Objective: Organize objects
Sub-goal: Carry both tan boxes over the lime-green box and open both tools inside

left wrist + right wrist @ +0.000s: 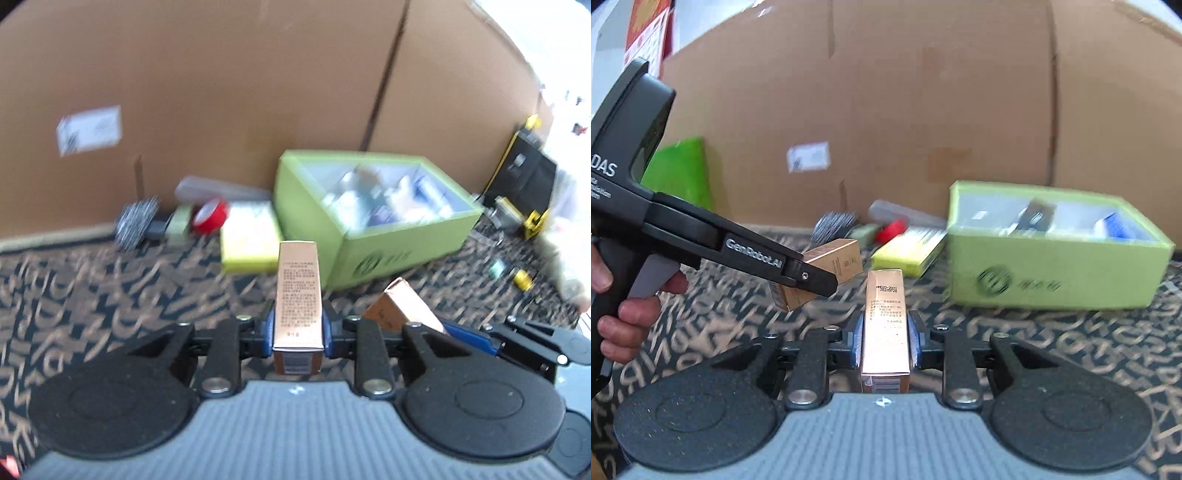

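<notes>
1. The left tool (298, 328) is clamped on a copper carton (297, 291); the right tool (882, 341) is clamped on a second copper carton (885, 325).
2. Step in hand, as judged: carrying both cartons.
3. Ahead and rightward, the green box (1052, 273) sits on patterned carpet (92, 288); release both above its opening.

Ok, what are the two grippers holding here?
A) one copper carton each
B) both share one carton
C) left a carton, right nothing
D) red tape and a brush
A: the left gripper is clamped on one copper carton, and the right gripper on another carton.
</notes>
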Tool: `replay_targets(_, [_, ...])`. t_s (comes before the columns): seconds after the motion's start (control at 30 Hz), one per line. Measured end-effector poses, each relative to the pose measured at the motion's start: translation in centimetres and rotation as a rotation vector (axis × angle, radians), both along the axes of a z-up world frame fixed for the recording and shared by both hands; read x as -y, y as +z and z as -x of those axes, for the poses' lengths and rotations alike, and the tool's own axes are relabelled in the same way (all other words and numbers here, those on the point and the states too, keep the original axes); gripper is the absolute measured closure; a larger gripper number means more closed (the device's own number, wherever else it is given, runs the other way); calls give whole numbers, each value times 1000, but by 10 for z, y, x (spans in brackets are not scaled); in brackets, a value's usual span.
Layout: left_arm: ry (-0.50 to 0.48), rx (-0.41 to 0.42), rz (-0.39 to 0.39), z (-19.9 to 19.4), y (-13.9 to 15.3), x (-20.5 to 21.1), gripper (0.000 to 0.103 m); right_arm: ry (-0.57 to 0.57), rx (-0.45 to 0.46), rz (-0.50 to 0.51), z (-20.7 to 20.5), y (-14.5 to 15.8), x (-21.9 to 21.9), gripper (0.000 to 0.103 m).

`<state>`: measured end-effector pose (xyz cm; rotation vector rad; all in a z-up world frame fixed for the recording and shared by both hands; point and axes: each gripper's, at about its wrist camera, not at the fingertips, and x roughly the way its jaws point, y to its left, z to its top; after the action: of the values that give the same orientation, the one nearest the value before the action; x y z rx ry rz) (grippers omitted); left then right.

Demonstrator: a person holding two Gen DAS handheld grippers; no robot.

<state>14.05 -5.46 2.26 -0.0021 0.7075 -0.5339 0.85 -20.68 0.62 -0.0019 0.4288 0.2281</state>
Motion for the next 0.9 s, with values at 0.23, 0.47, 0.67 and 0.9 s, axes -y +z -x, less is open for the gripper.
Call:
replay_targets(0.23, [-55,64,27,-33,38,54,80,-138,111,-29,-12,31,46,75])
replay_targets(0.47, [-44,86,-11,-79,36,103,79,-290,168,-46,-50,42,93,75])
replay_targets(0.67, [-24,56,-46,-117,18,128,79,-365,151,-54,-101,36,129,75])
replay_targets(0.9, [-22,52,-59,-142,-2,135,72,-394,118,-121,-157,22,156,75])
